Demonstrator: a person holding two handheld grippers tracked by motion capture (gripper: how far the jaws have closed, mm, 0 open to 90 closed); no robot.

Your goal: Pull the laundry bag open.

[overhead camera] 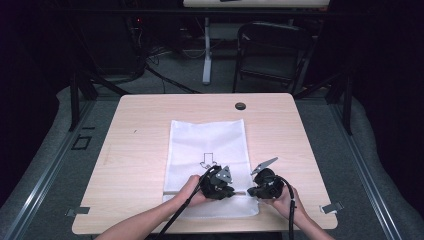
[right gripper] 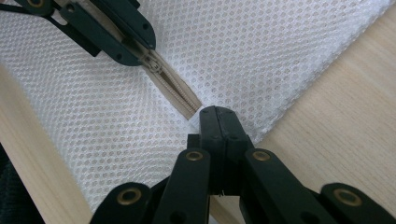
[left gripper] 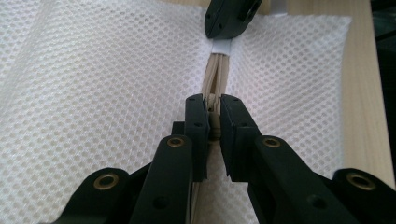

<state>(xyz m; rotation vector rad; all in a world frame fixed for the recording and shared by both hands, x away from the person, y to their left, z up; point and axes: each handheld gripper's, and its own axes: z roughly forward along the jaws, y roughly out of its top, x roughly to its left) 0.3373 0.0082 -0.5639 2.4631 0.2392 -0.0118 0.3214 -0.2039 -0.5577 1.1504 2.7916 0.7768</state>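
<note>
A white mesh bag [overhead camera: 207,145] lies flat on the wooden table [overhead camera: 140,150], with a beige zipper [left gripper: 215,77] running across its near end. My left gripper [left gripper: 213,100] is shut on the zipper pull [left gripper: 214,128]; in the high view the left gripper [overhead camera: 231,192] sits at mid bag. My right gripper [right gripper: 217,112] is shut on the white tab at the end of the zipper [right gripper: 175,91], near the bag's right edge. From above, the right gripper [overhead camera: 249,191] faces the left one, a short stretch of zipper between them. The left gripper [right gripper: 140,53] holds the slider [right gripper: 153,65].
An arrow outline [overhead camera: 209,161] is printed on the bag. A black round plug [overhead camera: 240,106] sits near the table's far edge. Metal clips [overhead camera: 332,207] stick out at the near corners. A dark chair [overhead camera: 272,50] stands on the floor beyond the table.
</note>
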